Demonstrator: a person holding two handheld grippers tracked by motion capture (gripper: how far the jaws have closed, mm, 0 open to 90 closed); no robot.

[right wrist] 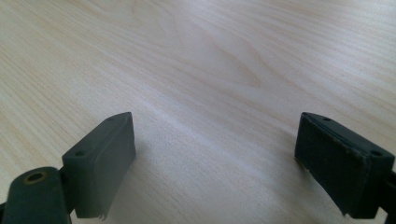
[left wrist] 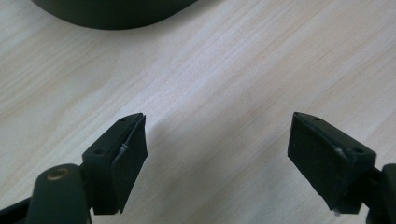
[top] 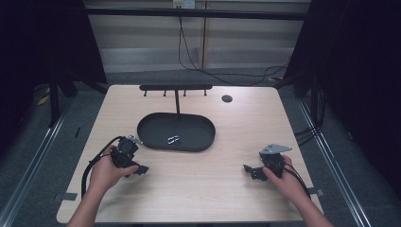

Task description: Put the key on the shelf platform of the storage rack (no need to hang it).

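A black oval tray [top: 156, 142] lies at the middle of the light wooden table [top: 198, 189], with a small shiny metal piece [top: 173, 140] in it. My left gripper [top: 141, 169] rests low over the table just left of the tray's near edge, held by the person's left hand; its jaws stand wide apart over bare wood [left wrist: 217, 140], and the tray's dark rim [left wrist: 112, 14] shows at the top of the left gripper view. My right gripper [top: 249, 171] sits near the table's right front, open, with bare wood between its fingers [right wrist: 215, 149].
A black rack with several short pegs [top: 176, 88] stands on a thin post behind the tray. A round dark cable hole [top: 227, 98] sits at the back right of the table. Cables [top: 203, 66] run along the floor behind the table.
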